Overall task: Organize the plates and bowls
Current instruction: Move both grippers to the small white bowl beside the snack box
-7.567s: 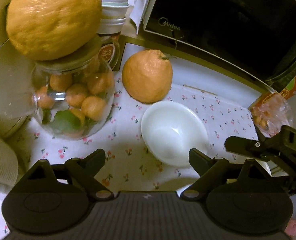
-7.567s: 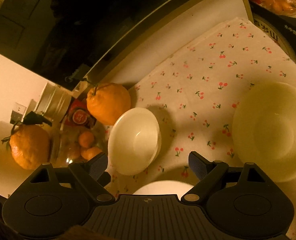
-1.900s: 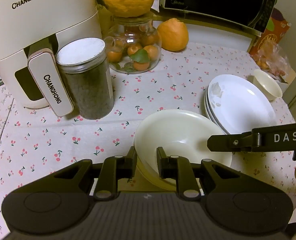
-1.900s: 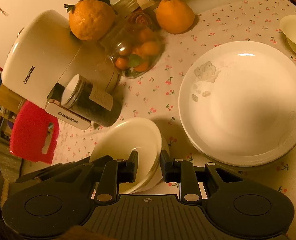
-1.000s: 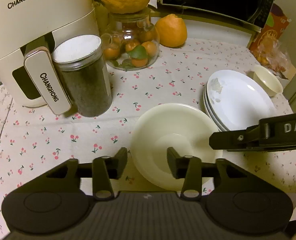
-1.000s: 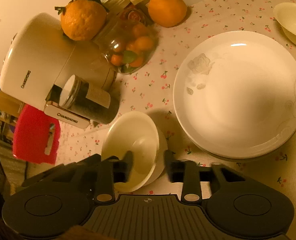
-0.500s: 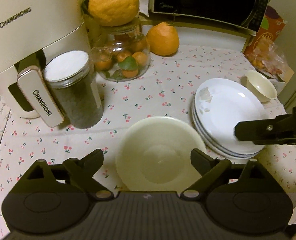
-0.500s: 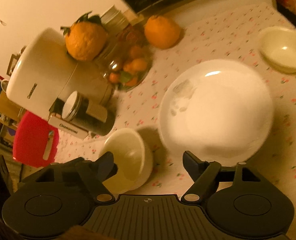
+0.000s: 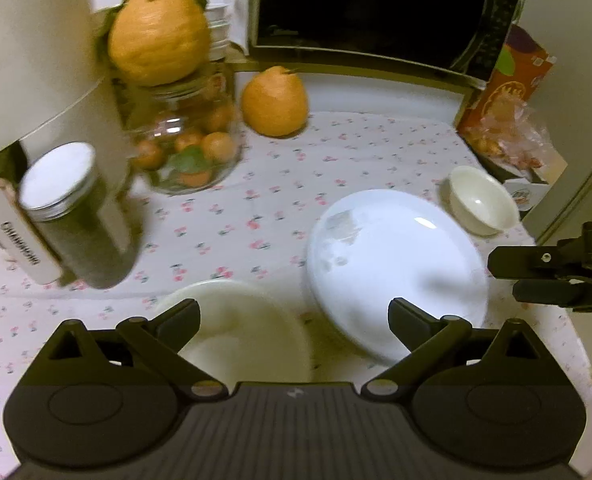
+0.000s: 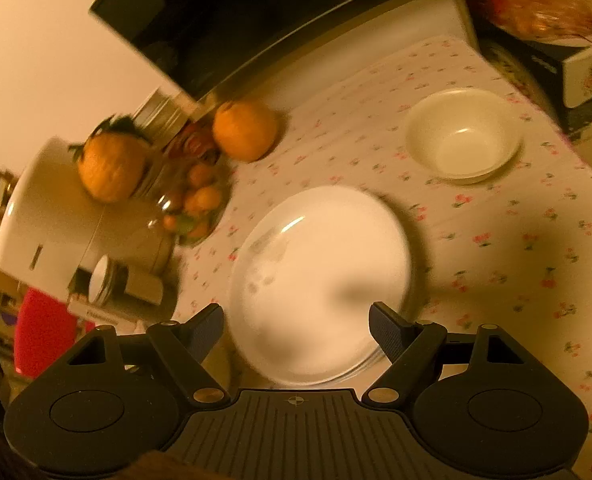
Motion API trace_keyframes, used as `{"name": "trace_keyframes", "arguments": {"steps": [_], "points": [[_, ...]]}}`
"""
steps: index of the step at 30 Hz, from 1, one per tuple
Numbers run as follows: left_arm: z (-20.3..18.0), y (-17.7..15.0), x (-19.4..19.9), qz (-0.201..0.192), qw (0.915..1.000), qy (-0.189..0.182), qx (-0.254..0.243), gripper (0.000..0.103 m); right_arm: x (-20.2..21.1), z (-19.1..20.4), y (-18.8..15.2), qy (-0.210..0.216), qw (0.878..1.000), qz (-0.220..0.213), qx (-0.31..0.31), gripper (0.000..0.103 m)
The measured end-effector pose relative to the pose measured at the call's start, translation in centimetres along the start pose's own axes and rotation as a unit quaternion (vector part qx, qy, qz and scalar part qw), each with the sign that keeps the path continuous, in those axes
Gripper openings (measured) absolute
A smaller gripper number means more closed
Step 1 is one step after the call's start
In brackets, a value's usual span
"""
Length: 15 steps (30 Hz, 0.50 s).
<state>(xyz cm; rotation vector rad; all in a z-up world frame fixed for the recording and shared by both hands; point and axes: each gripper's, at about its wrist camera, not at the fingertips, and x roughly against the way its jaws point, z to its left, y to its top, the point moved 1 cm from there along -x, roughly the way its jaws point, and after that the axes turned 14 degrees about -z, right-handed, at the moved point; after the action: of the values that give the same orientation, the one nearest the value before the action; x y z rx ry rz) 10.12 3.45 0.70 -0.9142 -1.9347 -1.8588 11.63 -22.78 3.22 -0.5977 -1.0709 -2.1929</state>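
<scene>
Tongs spread wide and empty in both my hands above a cherry-print tablecloth (image 9: 256, 208): my left gripper (image 9: 294, 318) hangs over the near edge of a cream bowl (image 9: 240, 328), which sits on the cloth just left of a stack of white plates (image 9: 396, 264), while my right gripper (image 10: 296, 326) hovers over the near rim of that same stack, its plates (image 10: 320, 276) showing a faint grey motif; a smaller cream bowl (image 10: 462, 134) stands apart beyond the stack toward the far right corner, and at the back a large orange (image 9: 275, 102) rests beside a glass jar of small oranges (image 9: 184, 148) topped by another orange (image 9: 158, 36), with a lidded canister (image 9: 72, 216), a cream air fryer (image 9: 36, 64) and a dark microwave (image 9: 380, 12) ranged behind
</scene>
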Motion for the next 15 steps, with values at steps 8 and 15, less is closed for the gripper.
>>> {"name": "trace_keyframes", "arguments": {"steps": [8,15], "points": [[-3.8,0.6,-2.6,0.0,0.9995,-0.028,0.017,0.101,1.0,-4.6,2.9,-0.021,0.999,-0.034,-0.036,0.081],[-7.5,2.7,-5.9,-0.003,0.9979,-0.063,0.012,0.101,0.1,-9.1,5.0,-0.047,0.992,-0.064,-0.095,0.081]]}}
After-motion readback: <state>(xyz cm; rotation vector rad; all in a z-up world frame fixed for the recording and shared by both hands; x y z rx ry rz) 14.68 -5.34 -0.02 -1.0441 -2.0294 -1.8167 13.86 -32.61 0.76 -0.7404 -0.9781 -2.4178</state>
